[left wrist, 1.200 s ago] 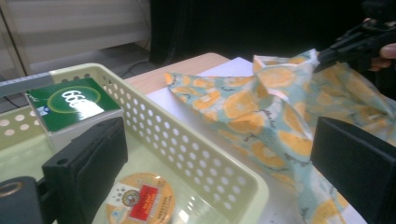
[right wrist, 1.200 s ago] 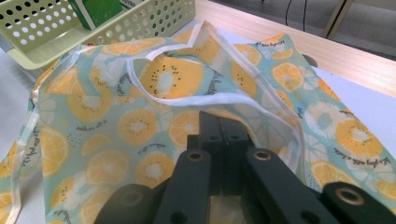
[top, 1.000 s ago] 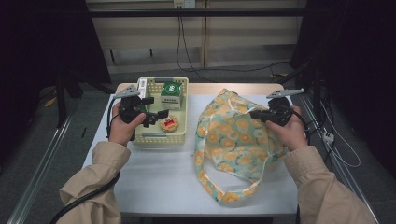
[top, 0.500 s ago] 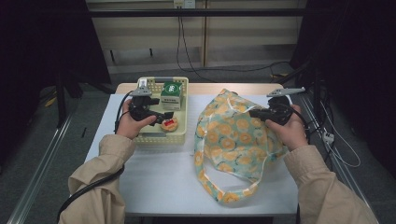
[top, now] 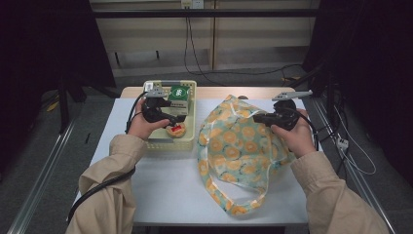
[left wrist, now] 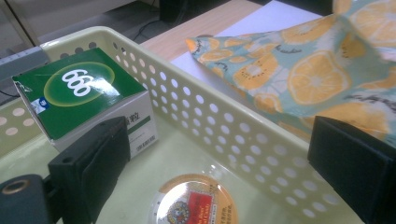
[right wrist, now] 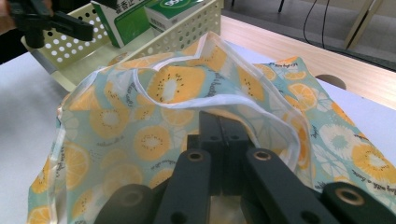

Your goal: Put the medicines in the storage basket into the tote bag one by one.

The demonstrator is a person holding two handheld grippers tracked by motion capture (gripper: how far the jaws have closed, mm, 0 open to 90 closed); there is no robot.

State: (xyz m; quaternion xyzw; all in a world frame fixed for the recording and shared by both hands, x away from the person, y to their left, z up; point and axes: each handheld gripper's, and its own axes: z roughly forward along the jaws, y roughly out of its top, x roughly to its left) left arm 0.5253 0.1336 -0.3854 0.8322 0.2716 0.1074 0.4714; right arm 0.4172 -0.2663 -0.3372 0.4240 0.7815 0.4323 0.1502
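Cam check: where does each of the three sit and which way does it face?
High view: above the person's side, facing forward and down on the table; forearms, both hands show.
Left gripper view: on the left gripper, over the basket; open jaws above the round tin.
Right gripper view: on the right gripper, jaws shut on the fruit-print bag.
Shared: all show basket, bag and green box.

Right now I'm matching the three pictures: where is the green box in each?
High view: green box at the basket's far end, upper centre-left.
Left gripper view: green box upper left.
Right gripper view: green box top centre.
Shared landmark: the yellow perforated basket holding it.
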